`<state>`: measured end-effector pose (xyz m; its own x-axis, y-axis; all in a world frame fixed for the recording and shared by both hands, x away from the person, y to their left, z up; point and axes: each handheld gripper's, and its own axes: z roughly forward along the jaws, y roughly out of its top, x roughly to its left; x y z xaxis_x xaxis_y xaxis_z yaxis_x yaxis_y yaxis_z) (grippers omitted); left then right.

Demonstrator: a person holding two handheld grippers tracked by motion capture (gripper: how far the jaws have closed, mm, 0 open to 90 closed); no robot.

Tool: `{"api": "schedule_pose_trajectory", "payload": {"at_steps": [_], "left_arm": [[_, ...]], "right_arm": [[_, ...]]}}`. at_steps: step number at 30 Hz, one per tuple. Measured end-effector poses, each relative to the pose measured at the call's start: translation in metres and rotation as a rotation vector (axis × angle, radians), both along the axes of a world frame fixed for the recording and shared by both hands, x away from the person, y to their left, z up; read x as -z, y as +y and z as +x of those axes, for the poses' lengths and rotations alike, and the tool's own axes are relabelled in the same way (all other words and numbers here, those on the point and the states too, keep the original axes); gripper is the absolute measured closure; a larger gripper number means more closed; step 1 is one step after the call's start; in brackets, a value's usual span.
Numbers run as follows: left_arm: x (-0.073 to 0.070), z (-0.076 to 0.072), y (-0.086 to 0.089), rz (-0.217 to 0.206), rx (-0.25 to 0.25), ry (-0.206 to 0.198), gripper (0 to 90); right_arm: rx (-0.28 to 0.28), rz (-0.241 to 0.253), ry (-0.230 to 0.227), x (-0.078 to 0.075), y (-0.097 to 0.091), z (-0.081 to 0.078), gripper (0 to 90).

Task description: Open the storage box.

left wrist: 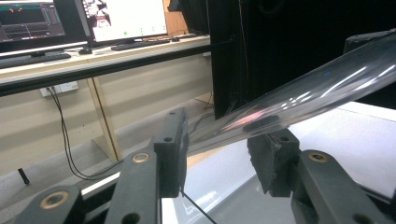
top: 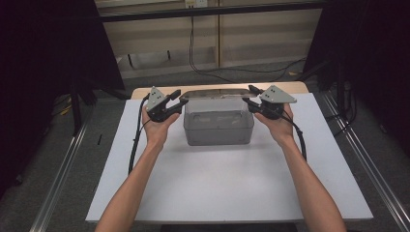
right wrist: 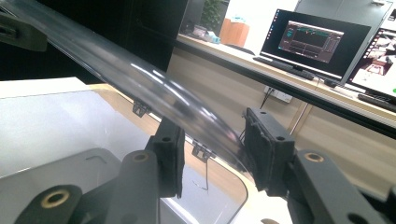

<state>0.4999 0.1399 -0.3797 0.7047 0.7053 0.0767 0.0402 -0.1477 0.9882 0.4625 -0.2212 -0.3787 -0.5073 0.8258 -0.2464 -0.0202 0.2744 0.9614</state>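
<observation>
A clear plastic box (top: 218,126) stands on the white board (top: 217,193), toward its far side. Its clear lid (top: 215,93) hangs just above the box's far rim, tilted, carried by both grippers. My left gripper (top: 180,98) is shut on the lid's left end, my right gripper (top: 249,95) on its right end. In the left gripper view the lid (left wrist: 317,84) runs up to the right from between the jaws of the gripper (left wrist: 224,149). The right gripper view has the lid (right wrist: 140,79) rising leftward from that gripper (right wrist: 212,149), with the open box (right wrist: 243,186) below.
The board lies on a wooden table (top: 290,87) with metal rails (top: 63,169) along both sides. Cables (top: 217,70) trail on the floor beyond. A desk with monitors (right wrist: 313,42) stands behind. Black curtains (top: 48,48) hang left and right.
</observation>
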Motion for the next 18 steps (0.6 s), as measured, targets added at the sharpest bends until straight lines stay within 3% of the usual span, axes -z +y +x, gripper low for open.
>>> {"api": "schedule_pose_trajectory", "payload": {"at_steps": [6, 12, 18], "left_arm": [[0.001, 0.005, -0.003, 0.003, 0.005, -0.003, 61.1], [-0.003, 0.008, -0.005, 0.046, 0.005, -0.028, 62.9], [-0.004, 0.011, -0.005, 0.019, 0.001, -0.026, 63.3]], "right_arm": [[0.000, 0.013, -0.003, -0.001, 0.000, 0.002, 58.6], [0.002, 0.023, -0.006, -0.001, -0.001, 0.003, 58.8], [0.004, 0.036, -0.006, -0.004, -0.001, 0.007, 58.9]]}}
